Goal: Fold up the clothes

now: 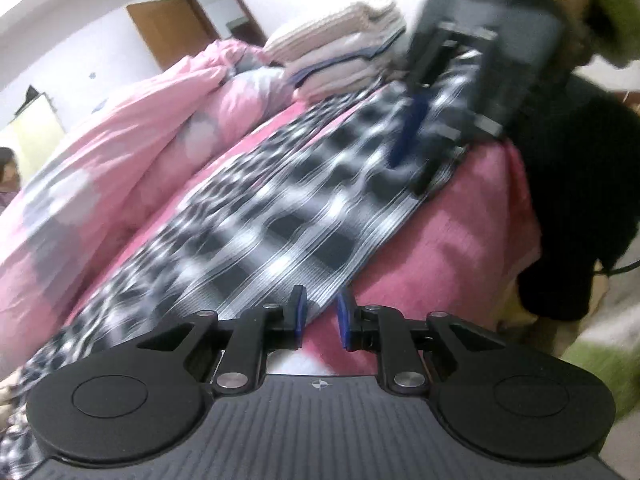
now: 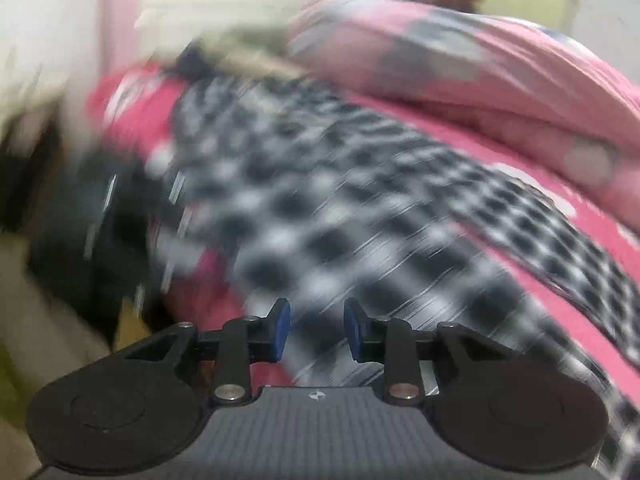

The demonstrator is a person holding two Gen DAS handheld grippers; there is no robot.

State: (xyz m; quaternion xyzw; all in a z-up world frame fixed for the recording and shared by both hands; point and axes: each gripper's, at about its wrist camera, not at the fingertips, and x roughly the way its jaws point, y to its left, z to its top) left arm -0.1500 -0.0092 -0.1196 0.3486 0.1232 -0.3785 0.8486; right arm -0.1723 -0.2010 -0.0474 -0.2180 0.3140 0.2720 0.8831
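A black-and-white checked garment [image 1: 256,216] lies stretched in a long band across the pink bed sheet [image 1: 440,260]. My left gripper [image 1: 321,318] hangs at the garment's near corner, its blue pads a narrow gap apart with only sheet showing between them. My right gripper [image 1: 420,152] is blurred over the garment's far end. In the right wrist view the right gripper [image 2: 317,328] is open above the checked garment [image 2: 360,216], nothing between its pads. That whole view is smeared.
A pink quilt [image 1: 132,128] is bunched along the left of the bed. A stack of folded clothes [image 1: 340,48] sits at the far end. A wooden door [image 1: 172,28] is behind. The person's dark clothing [image 1: 580,208] fills the right side.
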